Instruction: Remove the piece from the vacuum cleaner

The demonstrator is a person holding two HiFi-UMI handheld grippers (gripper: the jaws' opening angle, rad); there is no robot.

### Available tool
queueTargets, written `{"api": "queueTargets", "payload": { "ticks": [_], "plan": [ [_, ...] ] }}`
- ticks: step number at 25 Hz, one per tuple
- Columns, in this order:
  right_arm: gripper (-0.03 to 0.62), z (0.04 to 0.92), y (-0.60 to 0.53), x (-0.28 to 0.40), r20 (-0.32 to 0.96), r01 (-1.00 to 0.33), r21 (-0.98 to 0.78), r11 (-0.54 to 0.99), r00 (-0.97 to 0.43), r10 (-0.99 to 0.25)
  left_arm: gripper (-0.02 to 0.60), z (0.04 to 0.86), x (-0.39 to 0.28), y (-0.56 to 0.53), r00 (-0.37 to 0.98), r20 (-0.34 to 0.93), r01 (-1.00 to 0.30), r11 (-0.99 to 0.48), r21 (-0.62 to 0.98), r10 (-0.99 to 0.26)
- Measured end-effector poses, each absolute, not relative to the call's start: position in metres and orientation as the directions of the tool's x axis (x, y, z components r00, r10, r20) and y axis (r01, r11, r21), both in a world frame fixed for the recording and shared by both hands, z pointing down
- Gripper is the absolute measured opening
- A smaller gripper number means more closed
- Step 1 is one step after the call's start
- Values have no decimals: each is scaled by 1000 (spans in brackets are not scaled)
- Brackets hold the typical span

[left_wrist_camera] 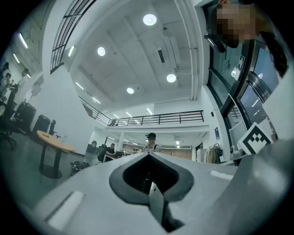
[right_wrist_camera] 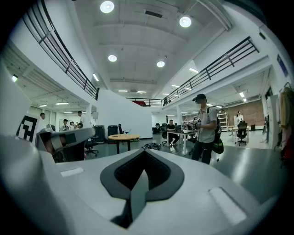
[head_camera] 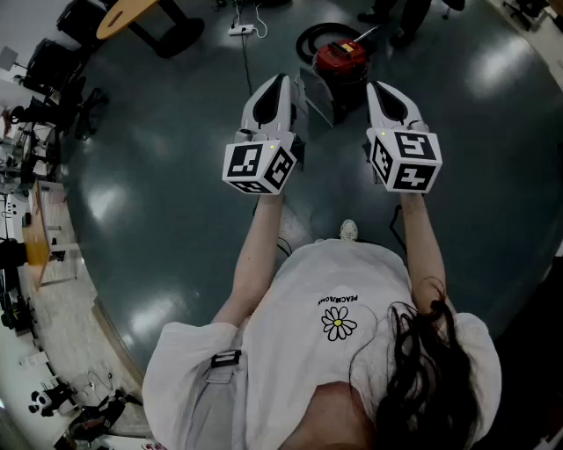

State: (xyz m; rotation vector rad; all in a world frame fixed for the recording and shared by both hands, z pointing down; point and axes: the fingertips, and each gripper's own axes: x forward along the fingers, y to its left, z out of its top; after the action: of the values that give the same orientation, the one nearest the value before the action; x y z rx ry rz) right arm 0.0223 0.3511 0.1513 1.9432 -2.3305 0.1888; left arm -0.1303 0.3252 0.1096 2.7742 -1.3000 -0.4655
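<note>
The red vacuum cleaner (head_camera: 341, 60) stands on the dark floor ahead, with its black hose (head_camera: 310, 37) looped behind it. A pale flat part (head_camera: 318, 98) leans at its near side; what it is cannot be made out. My left gripper (head_camera: 277, 84) and right gripper (head_camera: 380, 90) are held up side by side, well above the floor and short of the vacuum cleaner. Both point level across the room. In the left gripper view the left gripper (left_wrist_camera: 148, 156) is shut with nothing in it. The right gripper (right_wrist_camera: 143, 152) is also shut and empty in its own view.
A round wooden table (head_camera: 123, 13) stands far left, with a white power strip (head_camera: 242, 31) on the floor beside it. Cluttered benches (head_camera: 31, 220) line the left edge. A person (right_wrist_camera: 206, 131) stands ahead on the right, near desks.
</note>
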Motion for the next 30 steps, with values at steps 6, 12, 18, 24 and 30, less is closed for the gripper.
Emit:
{"api": "queueTargets", "payload": {
  "ticks": [6, 12, 18, 24, 30],
  "plan": [
    [23, 156, 349, 29, 159, -982, -31, 184, -187, -969, 1, 116, -121, 323, 603, -238, -747, -644, 166, -761],
    [23, 166, 346, 39, 167, -979, -40, 198, -202, -965, 1, 125, -108, 319, 613, -216, -745, -647, 164, -760],
    [25, 170, 342, 44, 151, -958, -91, 272, -284, -947, 0, 133, -97, 308, 601, -198, -755, -631, 180, -775],
    [25, 181, 350, 63, 122, -913, -176, 368, -391, -912, 1, 150, -86, 310, 572, -181, -780, -599, 182, -800],
    [26, 213, 342, 91, 157, -923, -188, 336, -366, -917, 1, 186, -85, 303, 541, -132, -805, -557, 202, -830]
  ]
}}
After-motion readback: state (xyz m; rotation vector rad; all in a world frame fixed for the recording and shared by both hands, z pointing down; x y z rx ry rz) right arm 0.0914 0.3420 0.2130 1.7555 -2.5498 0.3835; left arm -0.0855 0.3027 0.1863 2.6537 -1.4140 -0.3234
